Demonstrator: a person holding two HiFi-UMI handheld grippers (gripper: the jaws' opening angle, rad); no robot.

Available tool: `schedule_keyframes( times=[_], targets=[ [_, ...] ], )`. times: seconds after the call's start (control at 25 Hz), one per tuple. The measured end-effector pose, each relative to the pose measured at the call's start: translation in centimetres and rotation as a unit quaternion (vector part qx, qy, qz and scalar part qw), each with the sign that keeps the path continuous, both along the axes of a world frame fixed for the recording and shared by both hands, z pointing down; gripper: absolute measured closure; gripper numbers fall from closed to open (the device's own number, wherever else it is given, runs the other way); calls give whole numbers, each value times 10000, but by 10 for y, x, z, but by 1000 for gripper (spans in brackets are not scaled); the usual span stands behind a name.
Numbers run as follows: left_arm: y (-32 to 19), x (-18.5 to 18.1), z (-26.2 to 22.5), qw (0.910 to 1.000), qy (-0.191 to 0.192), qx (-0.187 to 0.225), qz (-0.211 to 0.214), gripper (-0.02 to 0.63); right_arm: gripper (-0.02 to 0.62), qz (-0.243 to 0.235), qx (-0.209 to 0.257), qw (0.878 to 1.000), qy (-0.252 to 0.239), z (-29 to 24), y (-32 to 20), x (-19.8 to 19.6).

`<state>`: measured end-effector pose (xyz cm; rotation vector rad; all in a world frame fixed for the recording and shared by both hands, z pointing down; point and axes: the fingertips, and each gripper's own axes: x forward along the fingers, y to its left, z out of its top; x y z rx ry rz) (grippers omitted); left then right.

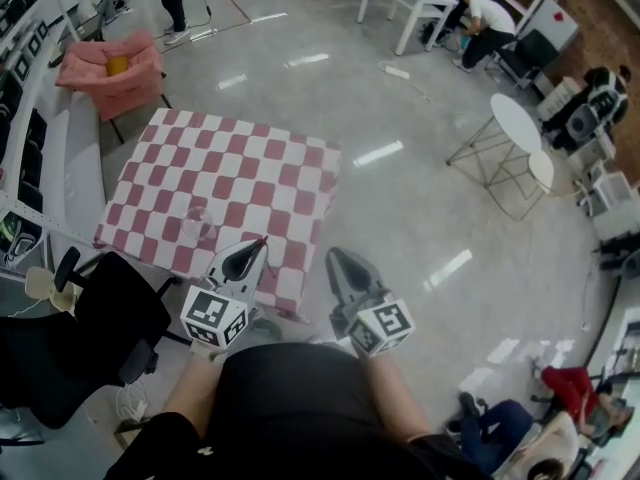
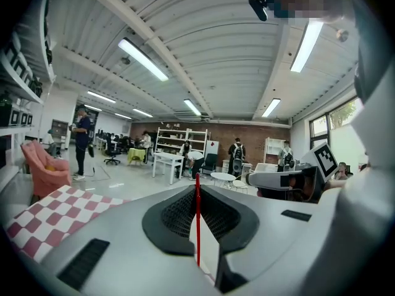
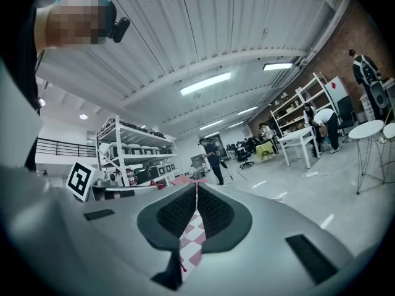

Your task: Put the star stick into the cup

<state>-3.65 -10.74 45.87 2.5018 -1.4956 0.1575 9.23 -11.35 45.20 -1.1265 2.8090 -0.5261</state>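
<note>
Left gripper (image 2: 197,184): jaws nearly together, clamped on thin red star stick (image 2: 197,227), which runs along the line between the pads; its star end cannot be made out. Right gripper (image 3: 196,189): jaws closed, nothing between them. Clear glass cup (image 1: 197,224): stands on pink-and-white checked tablecloth (image 1: 250,168), near left gripper, not touching it.

The surface (image 1: 228,173) is covered in red-pink and white checks. The star stick (image 2: 197,217) is a thin red line between the black, dimpled pads of the left hand-held gripper (image 1: 262,241), whose body is pale grey. The right hand-held gripper (image 1: 333,256) has the same colours. Each marker cube (image 1: 213,316) shows black-and-white squares. The cup (image 1: 197,225) is clear. The armchair (image 1: 112,73) is pink, and the floor (image 1: 420,198) is glossy grey.
</note>
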Motion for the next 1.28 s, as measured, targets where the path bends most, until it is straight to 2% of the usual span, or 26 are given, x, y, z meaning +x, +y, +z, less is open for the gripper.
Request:
schedule_keyframes(
  times=[0.12, 0.76, 1.08, 1.2, 1.28],
  targets=[
    [-12, -26, -5, 9998, 57, 96, -144, 552, 574, -102, 35, 9999, 103, 0, -10, -22],
    [-66, -159, -28, 9960, 182, 513, -706, 553, 574, -335, 230, 9990, -178, -13, -65, -134],
    [-73, -225, -33, 9929, 169, 616, -1002, 552, 574, -486, 214, 9985, -159, -13, -78, -190],
    [-73, -249, -32, 9912, 183, 629, -1154, 552, 574, -563, 174, 9982, 74, -8, -82, -209],
    [-73, -264, -30, 9898, 191, 621, -1267, 552, 574, -671, 150, 9976, 29, -7, -83, -222]
  ],
)
